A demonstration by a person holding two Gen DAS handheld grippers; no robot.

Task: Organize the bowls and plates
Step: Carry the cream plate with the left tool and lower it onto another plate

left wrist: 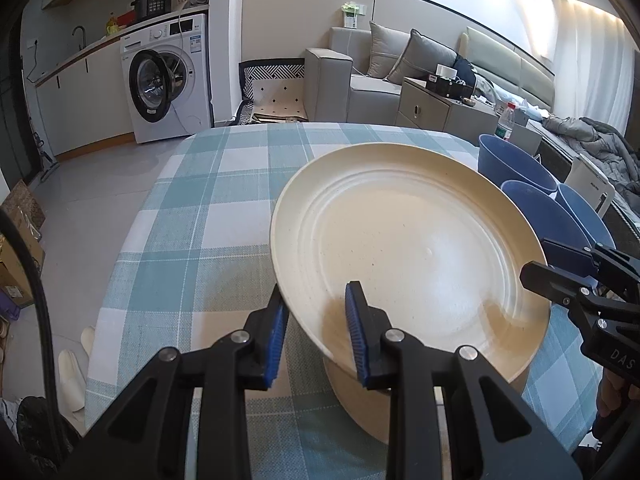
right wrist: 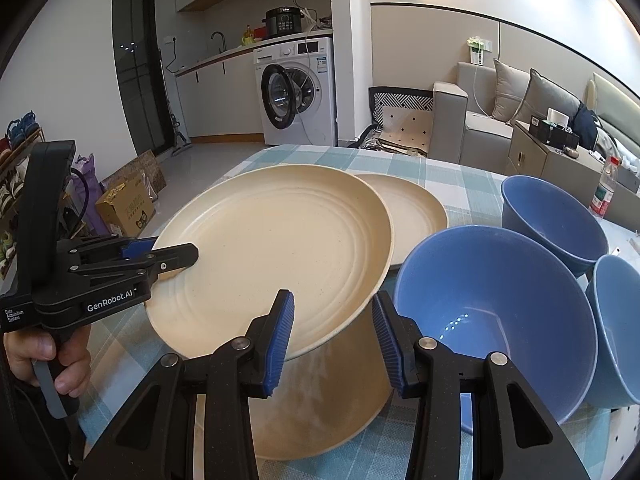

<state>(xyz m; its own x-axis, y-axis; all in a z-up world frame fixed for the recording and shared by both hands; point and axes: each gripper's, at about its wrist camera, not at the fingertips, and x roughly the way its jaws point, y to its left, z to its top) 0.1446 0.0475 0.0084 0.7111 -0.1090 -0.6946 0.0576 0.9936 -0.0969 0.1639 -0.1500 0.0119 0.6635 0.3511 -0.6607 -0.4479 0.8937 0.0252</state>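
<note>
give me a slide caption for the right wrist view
Two grippers lift a cream plate beside three blue bowls.

On the checked tablecloth [right wrist: 460, 184] I count 3 cream plates: 1 lifted and tilted [right wrist: 272, 256], 1 flat behind it [right wrist: 416, 208], 1 underneath [right wrist: 320, 400]. There are 3 blue bowls [right wrist: 492, 300] [right wrist: 556, 216] [right wrist: 620, 320], and 2 grippers [left wrist: 316, 332] [right wrist: 332, 340].

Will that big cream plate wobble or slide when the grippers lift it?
Probably stiff: the cream plate keeps its shape, tilted, though the left gripper and right gripper pinch only its rim. Its smooth surface could slip. Dropped, it might chip the plates beneath.
</note>
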